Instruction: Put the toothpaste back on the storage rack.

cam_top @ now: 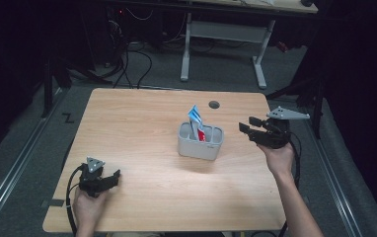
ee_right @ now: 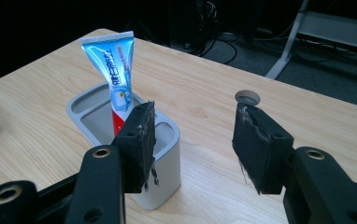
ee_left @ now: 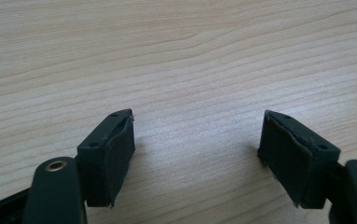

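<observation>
the left gripper point(cam_top: 111, 177) rests low on the table point(cam_top: 142, 197), jaws spread and empty. the right gripper point(cam_top: 248, 126) hovers raised beside the holder point(cam_top: 200, 143) with the toothpaste tube point(cam_top: 196, 122), jaws parted, gripping nothing.

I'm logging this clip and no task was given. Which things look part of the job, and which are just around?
Likely in play:
- toothpaste tube, standing in the grey holder
- right tool, open, beside the holder
- left tool, open, resting apart

Just around:
- table's cable hole
- white desk frame behind

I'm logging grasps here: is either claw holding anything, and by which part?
Nothing is held. Left claw and right claw are both open and empty.
</observation>
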Demonstrator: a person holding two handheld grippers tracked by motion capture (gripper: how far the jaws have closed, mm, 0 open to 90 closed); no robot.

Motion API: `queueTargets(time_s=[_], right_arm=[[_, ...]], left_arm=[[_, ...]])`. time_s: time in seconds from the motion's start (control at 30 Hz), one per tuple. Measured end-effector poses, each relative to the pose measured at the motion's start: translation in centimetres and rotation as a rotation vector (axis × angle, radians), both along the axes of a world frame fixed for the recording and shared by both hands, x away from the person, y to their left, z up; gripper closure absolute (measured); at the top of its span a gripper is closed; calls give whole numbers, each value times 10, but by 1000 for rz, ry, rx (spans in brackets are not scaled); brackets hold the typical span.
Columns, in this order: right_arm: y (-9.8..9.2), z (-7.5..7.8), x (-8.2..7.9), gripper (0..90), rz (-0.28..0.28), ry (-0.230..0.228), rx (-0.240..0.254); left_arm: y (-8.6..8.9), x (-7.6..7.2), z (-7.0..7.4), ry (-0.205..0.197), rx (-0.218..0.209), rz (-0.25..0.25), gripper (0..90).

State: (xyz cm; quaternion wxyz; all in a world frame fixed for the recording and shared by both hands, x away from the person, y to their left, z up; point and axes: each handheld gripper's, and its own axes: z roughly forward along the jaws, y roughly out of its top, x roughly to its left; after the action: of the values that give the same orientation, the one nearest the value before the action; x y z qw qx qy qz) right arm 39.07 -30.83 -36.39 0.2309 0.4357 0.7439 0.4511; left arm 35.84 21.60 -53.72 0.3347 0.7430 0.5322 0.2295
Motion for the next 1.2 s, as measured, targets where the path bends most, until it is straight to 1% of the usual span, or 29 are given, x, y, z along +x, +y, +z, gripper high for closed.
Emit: queueTargets(time_s=[0.23,0.47,0.77,1.0,1.2], right_arm=[[-10,-1,-6,489,-16,-2,23],[-16,-3,-11,489,-27,0,29],[-23,-10,-17,488,-42,7,39],[-27,-14,-21,486,-50,13,40],[-30,-16,-22,487,-52,8,39]], left_arm=[[0,0,0,0,0,0,270],[0,0,0,0,1,0,270],[0,0,0,1,1,-1,270],[0,0,0,0,1,-1,270],[0,0,0,0,1,0,270]])
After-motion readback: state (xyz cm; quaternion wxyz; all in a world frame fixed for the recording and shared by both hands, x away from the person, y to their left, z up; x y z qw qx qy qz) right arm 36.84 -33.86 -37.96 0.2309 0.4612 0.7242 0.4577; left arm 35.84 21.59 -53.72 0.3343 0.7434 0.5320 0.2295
